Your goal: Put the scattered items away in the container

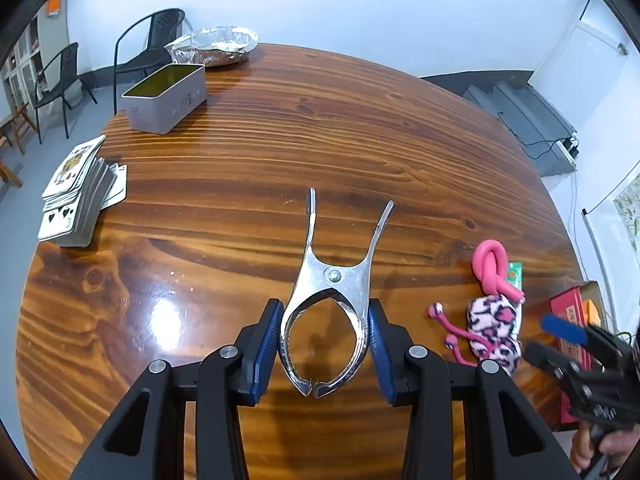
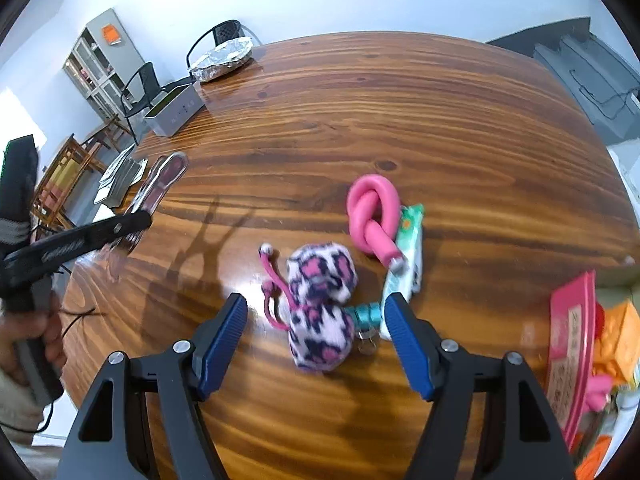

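Wooden counter (image 1: 360, 128): left gripper (image 1: 326, 350) clamps metal tongs (image 1: 332, 292); right gripper (image 2: 316, 344) hangs open over a leopard-print pouch (image 2: 320, 304).

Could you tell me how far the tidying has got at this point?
Nothing visibly sits in the grey tin yet. In hand: the left gripper is clamped on the metal clamp. The right gripper is open above the leopard-print pouch. Left on the table: pouch, pink knotted tube, green packet, playing cards.

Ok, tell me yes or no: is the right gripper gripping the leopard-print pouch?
No. The right gripper's blue pads stand apart on either side of the leopard-print pouch, touching neither side of it.
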`<state>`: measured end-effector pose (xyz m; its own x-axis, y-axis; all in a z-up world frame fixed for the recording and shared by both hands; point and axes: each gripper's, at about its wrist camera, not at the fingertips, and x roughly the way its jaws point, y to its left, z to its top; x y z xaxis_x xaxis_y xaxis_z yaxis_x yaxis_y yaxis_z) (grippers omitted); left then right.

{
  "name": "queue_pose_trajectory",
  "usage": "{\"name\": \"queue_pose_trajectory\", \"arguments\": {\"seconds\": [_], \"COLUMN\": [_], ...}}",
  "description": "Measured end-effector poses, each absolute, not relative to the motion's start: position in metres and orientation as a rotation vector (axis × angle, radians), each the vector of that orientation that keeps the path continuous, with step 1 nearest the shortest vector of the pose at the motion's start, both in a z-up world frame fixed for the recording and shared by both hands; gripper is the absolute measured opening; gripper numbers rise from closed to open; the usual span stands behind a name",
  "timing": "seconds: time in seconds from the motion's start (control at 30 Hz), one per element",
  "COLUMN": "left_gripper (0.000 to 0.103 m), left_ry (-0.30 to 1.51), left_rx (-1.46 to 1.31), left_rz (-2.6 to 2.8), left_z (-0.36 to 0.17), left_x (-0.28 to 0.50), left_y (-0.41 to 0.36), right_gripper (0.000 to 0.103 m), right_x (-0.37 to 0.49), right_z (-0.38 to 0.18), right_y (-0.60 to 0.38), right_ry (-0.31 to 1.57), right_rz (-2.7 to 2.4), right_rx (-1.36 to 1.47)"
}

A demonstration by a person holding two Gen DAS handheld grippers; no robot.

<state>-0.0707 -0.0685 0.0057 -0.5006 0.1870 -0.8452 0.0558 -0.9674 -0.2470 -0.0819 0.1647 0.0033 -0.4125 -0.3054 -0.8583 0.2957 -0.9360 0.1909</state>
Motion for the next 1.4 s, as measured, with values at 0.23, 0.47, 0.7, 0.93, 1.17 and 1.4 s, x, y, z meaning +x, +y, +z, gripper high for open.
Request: {"name": "queue_pose_trajectory", "arguments": {"seconds": [0.23, 0.47, 0.7, 0.93, 1.17, 1.4], "left_gripper": [0.043, 0.043, 0.043, 0.043, 0.043, 0.043], "left_ry": [-0.404, -0.424, -0.416, -0.397, -0.358, -0.316], "left_rx": [-1.525, -1.524, -1.495, -1.439, -1.38, -1.325], "left_rz": [2.643, 2.657, 2.668, 2.667, 2.646, 2.598], "left_z": [0.011, 0.015, 0.027, 0.045, 0.065, 0.08], "left_x": [-0.052, -0.036, -0.028, -0.026, -0.026, -0.029], "left_y": [-0.072, -0.069, -0.056, -0.031, 0.009, 0.059], "right_gripper": [0.071, 0.04, 0.037, 0.037, 0.037, 0.037], "right_x": [-0.094, -0.091, -0.07, -0.046, -0.027, -0.012], "right_z": [-0.019, -0.038, 0.008, 0.059, 0.092, 0.11], "right_y": [0.143, 0.142, 0.155, 0.186, 0.239, 0.301], "right_ry": [0.112, 0.164, 0.063, -0.046, -0.165, -0.238], "right_rz": [-2.336, -2.304, -2.334, -2.38, -2.463, -2.579], "right_rx": [1.491, 1.559, 1.412, 1.285, 1.227, 1.2]}}
